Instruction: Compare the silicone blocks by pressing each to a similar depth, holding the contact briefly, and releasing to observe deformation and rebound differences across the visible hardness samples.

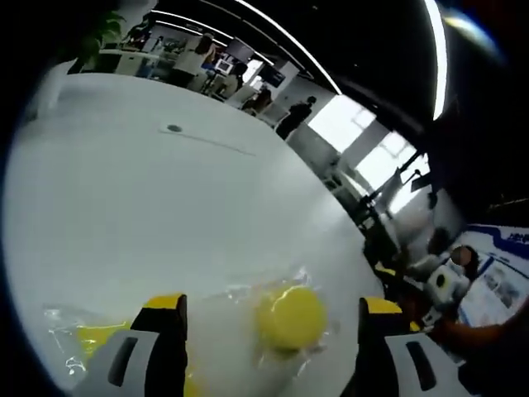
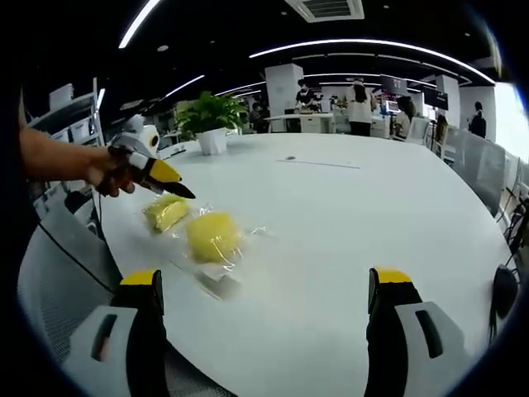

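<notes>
Yellow silicone blocks, each bagged: round block point(image 2: 213, 236) mid-worktop point(image 2: 347, 215), second block point(image 2: 165, 212) just left. Likely light, soft, film slippery; press flat top centre. Left tool point(image 2: 173, 185) closed-looking near second block; right tool point(image 2: 269, 289) spread, empty.

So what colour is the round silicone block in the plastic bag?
Yellow; the round silicone block shows best in the right gripper view.

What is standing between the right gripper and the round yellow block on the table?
Nothing solid. From the right gripper, only bare white table lies before the round yellow block. The block sits inside a clear plastic bag, so the jaws would press through film. The left gripper hovers above the other yellow block, to the side.
</notes>
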Available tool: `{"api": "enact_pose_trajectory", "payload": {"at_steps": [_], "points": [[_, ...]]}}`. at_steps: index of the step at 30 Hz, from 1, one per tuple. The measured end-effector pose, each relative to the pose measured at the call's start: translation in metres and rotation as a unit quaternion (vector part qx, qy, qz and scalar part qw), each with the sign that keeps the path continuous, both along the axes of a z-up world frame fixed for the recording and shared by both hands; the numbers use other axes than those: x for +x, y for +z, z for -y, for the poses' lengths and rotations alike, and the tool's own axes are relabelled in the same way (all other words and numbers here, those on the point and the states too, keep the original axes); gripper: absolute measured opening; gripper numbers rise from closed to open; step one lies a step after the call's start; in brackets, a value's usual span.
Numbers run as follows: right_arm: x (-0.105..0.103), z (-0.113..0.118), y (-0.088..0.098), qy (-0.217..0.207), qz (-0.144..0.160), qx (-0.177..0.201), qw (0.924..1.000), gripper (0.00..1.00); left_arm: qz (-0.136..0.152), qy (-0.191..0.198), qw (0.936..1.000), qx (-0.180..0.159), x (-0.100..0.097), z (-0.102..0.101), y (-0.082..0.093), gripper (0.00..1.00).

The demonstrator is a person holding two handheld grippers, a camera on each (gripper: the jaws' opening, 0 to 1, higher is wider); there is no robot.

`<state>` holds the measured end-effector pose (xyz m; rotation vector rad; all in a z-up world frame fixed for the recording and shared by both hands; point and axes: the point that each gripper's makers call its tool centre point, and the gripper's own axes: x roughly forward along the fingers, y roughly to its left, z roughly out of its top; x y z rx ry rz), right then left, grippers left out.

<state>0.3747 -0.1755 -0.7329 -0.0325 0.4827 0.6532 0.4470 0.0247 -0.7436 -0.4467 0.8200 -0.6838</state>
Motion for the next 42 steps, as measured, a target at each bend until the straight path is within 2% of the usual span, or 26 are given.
{"api": "enact_pose_trajectory", "payload": {"at_steps": [4,9,12,17,20,24,28,30,32,37,39,42], "points": [[-0.001,-0.002,0.001,0.002,0.001,0.000,1.0000,0.97,-0.023,0.012,0.9995,-0.016,0.002,0.002,-0.005,0.80],[-0.004,-0.002,0.000,0.002,-0.001,0.001,1.0000,0.97,-0.041,0.030,0.9982,-0.031,0.008,0.002,-0.011,0.69],[-0.006,-0.002,-0.001,0.003,-0.002,0.001,1.0000,0.97,-0.064,0.040,0.9962,-0.043,0.011,0.004,-0.018,0.59],[-0.007,-0.003,0.002,0.003,-0.001,0.002,1.0000,0.97,-0.076,0.051,0.9948,-0.044,0.015,0.004,-0.026,0.49],[-0.008,-0.002,0.002,0.001,-0.001,0.001,1.0000,0.97,-0.103,0.061,0.9906,-0.066,0.015,0.006,-0.029,0.44],[-0.010,-0.001,0.000,0.000,-0.004,0.002,1.0000,0.97,-0.110,0.064,0.9904,-0.056,0.016,0.004,-0.036,0.33],[-0.009,-0.001,0.000,-0.001,-0.006,0.003,1.0000,0.97,-0.122,0.067,0.9876,-0.072,0.017,0.007,-0.037,0.29],[-0.009,-0.002,-0.001,0.000,-0.006,0.001,1.0000,0.97,-0.129,0.057,0.9880,-0.063,0.016,0.009,-0.042,0.27],[-0.009,-0.002,0.000,0.001,-0.006,0.000,1.0000,0.97,-0.126,0.053,0.9894,-0.050,0.015,0.009,-0.044,0.20],[-0.009,-0.002,-0.001,-0.001,-0.008,0.003,1.0000,0.97,-0.133,0.049,0.9889,-0.045,0.015,0.007,-0.050,0.08],[-0.009,-0.001,-0.001,-0.005,-0.006,0.003,1.0000,0.97,-0.141,0.058,0.9870,-0.052,0.017,0.005,-0.050,0.07],[-0.009,-0.001,0.000,-0.006,-0.006,0.004,1.0000,0.96,-0.138,0.047,0.9880,-0.052,0.016,0.008,-0.050,0.09]]}}
